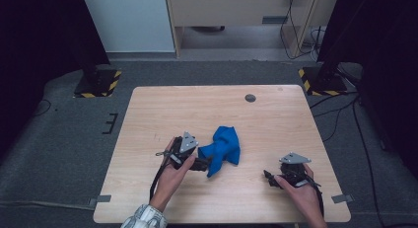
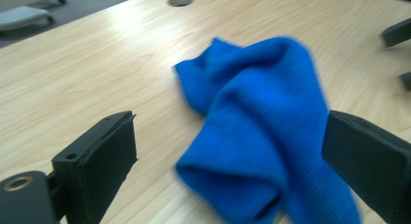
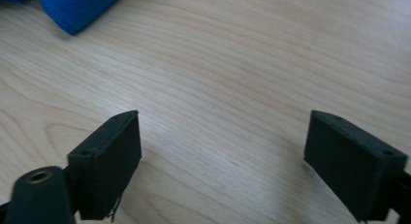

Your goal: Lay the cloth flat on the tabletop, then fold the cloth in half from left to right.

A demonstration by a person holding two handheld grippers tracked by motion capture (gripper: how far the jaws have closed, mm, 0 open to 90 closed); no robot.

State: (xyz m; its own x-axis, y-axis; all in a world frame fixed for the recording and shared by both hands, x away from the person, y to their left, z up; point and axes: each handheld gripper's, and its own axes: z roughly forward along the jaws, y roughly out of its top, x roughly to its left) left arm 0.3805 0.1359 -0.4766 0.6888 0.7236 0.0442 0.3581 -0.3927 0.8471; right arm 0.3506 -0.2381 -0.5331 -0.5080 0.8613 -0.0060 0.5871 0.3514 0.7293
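A crumpled blue cloth (image 1: 223,149) lies a little below the middle of the wooden table (image 1: 162,109) in the high view, bunched into a loose heap with one tail trailing down toward the lower left. The left gripper (image 1: 203,164) sits right at that tail, and in the left gripper view its jaws stand wide apart with the cloth (image 2: 261,132) lying between them; the right pad looks to be against the fabric, but nothing is pinched. The right gripper (image 1: 268,177) hovers at the lower right of the high view, well apart from the cloth, with its jaws spread over bare wood and holding nothing; the right gripper view catches just a corner of blue (image 3: 72,8) at its upper left. To my eye this is the moment between grips: the cloth lies free on the table. The next move calls for each gripper to find an edge or corner and close on it, so the heap can be pulled out flat.
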